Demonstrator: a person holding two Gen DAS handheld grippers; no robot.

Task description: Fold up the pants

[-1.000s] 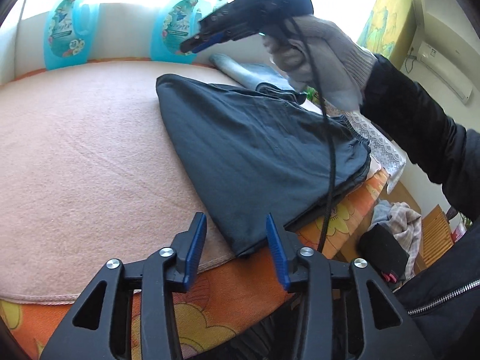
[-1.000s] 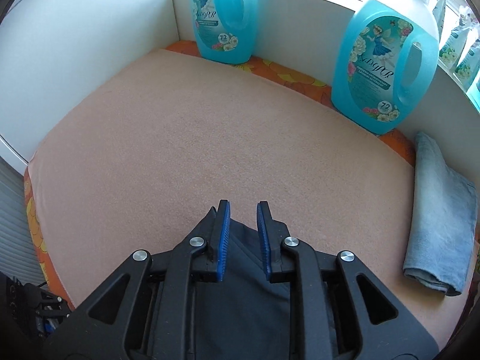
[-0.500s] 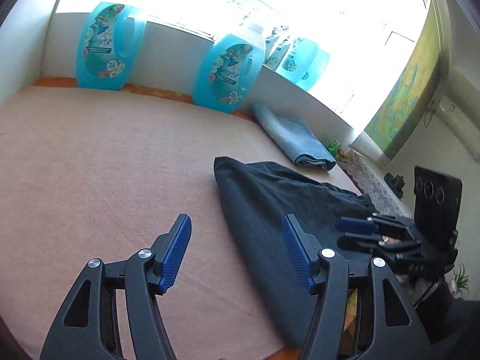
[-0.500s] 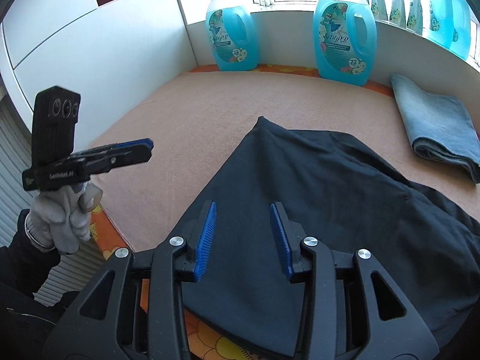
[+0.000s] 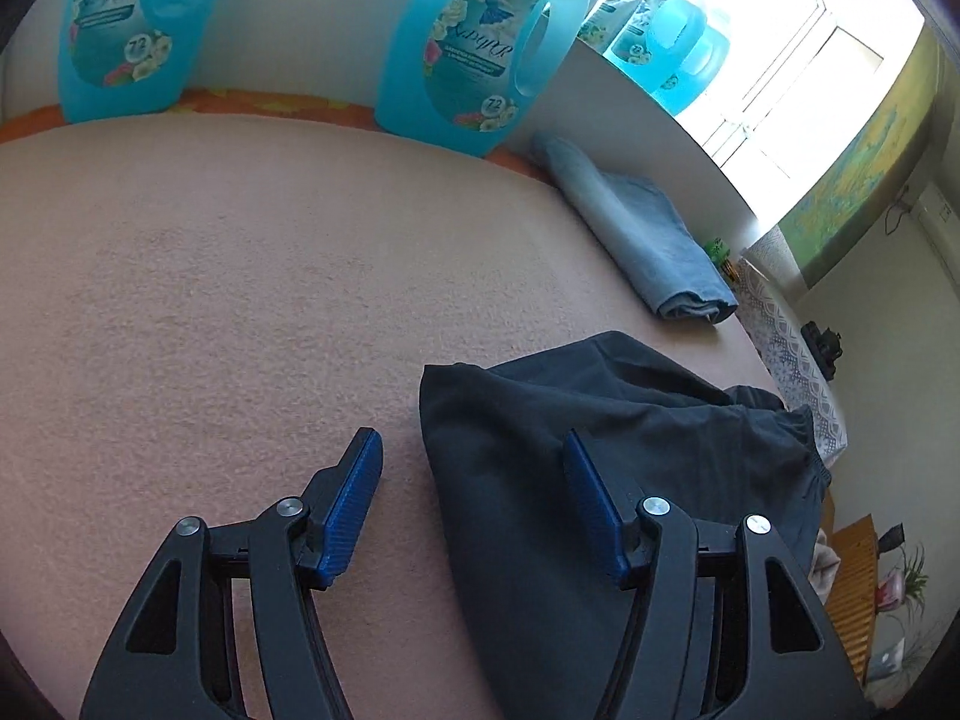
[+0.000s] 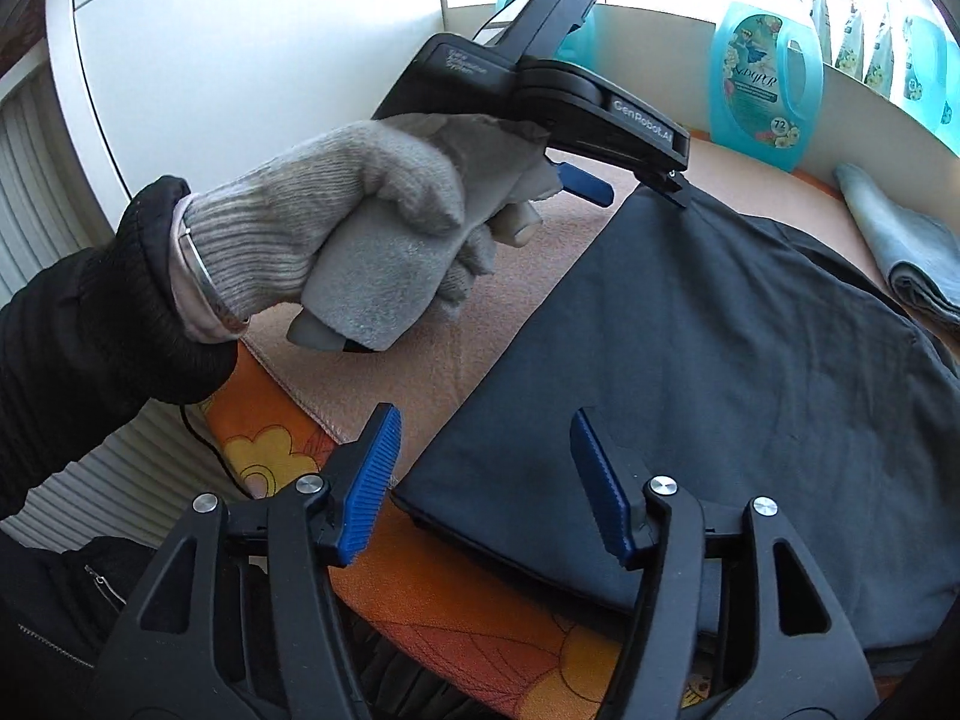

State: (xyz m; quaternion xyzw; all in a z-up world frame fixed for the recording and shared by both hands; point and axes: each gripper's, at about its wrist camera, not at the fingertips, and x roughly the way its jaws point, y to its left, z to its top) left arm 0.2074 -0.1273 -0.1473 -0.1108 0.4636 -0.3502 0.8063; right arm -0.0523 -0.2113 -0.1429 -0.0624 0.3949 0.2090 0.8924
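Observation:
The dark pants point(image 5: 606, 438) lie folded on the pink blanket point(image 5: 210, 300); they also fill the right wrist view point(image 6: 690, 348). My left gripper point(image 5: 474, 486) is open, its jaws wide apart over the far left corner of the pants. In the right wrist view its tip point(image 6: 672, 180) sits at that corner, held by a gloved hand point(image 6: 372, 228). My right gripper point(image 6: 486, 468) is open over the near corner of the pants at the blanket's front edge. Neither holds cloth.
Two blue detergent jugs point(image 5: 480, 42) point(image 5: 120, 24) stand along the back wall. A folded light blue towel point(image 5: 636, 240) lies at the back right, also in the right wrist view point(image 6: 900, 246). An orange flowered cover point(image 6: 288, 438) hangs off the front edge.
My left gripper has moved forward and down to the pants' far corner. My right gripper has let go, opened wide and drawn back to the near corner.

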